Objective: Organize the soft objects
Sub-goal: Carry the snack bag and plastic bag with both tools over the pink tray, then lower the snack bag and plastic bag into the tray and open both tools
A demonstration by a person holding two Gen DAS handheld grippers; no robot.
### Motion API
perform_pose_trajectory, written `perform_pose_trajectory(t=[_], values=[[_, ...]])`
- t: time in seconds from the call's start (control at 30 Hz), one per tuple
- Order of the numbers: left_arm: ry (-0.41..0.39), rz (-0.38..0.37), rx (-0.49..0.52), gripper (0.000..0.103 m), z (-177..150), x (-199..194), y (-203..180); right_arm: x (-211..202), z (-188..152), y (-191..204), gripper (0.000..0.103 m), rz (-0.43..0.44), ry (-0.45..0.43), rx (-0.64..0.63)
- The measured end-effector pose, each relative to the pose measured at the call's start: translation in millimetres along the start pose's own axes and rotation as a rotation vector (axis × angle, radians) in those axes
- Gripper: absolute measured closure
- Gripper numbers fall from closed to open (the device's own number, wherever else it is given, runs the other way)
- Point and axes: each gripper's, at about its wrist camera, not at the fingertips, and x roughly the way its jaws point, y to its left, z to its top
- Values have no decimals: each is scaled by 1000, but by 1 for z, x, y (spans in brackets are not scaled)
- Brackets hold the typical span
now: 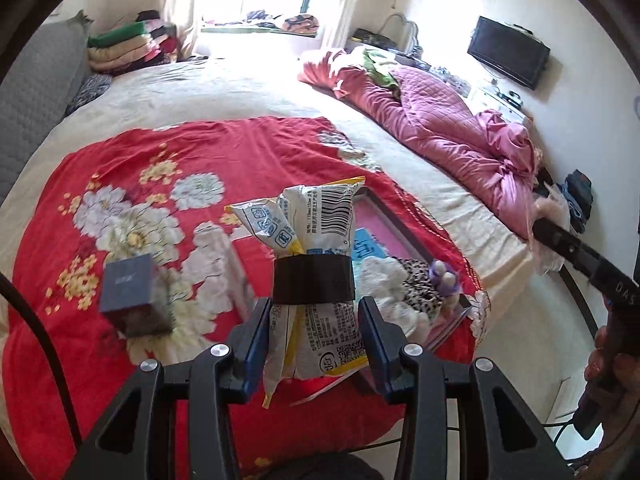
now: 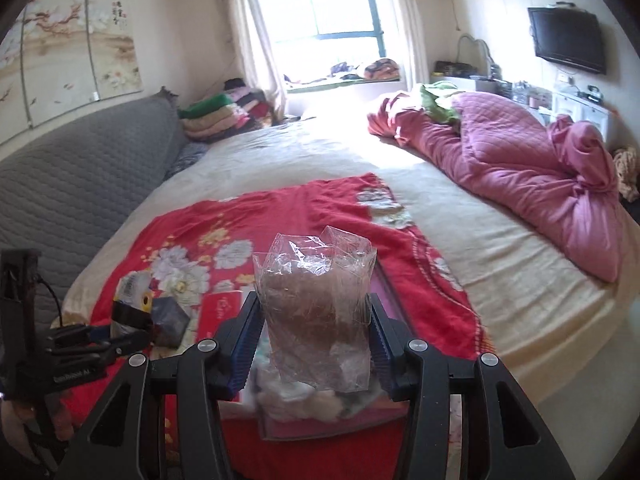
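My left gripper [image 1: 314,316] is shut on a white and yellow soft packet [image 1: 316,240] bound with a black band, held above the red floral blanket [image 1: 160,168]; it also shows in the right wrist view [image 2: 132,304]. My right gripper [image 2: 314,320] is shut on a clear plastic bag with brown fluffy stuff [image 2: 316,296], held over a pink tray [image 2: 320,424]. The tray [image 1: 384,228] holds white fluffy items [image 1: 384,280], a spotted soft item [image 1: 420,284] and a purple toy [image 1: 444,276].
A dark blue box [image 1: 130,292] and a red flat box [image 2: 220,312] lie on the blanket. A pink quilt [image 1: 448,128] is bunched along the bed's right side. A grey headboard [image 2: 80,184] is at left, folded blankets [image 2: 220,116] at the back.
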Motion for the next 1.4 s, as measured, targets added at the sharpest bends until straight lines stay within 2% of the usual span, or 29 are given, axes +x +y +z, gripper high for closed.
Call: perform_pose_trajectory(t=[0.17, 0.33, 0.53, 0.97, 1.1, 1.4], values=[[38, -26, 68, 60, 6, 27, -34, 8, -20, -21, 51, -33, 42, 9], [97, -43, 125, 60, 2, 59, -63, 25, -45, -32, 51, -20, 91, 36], [156, -31, 170, 60, -3, 96, -78, 49, -63, -36, 51, 0, 143, 43], [232, 8, 164, 59, 2, 147, -66, 105, -68, -36, 51, 50, 203, 20], [239, 28, 165, 59, 4, 156, -61, 122, -70, -34, 51, 47, 225, -7], [248, 16, 142, 59, 9, 167, -50, 154, -68, -28, 51, 9, 227, -80]])
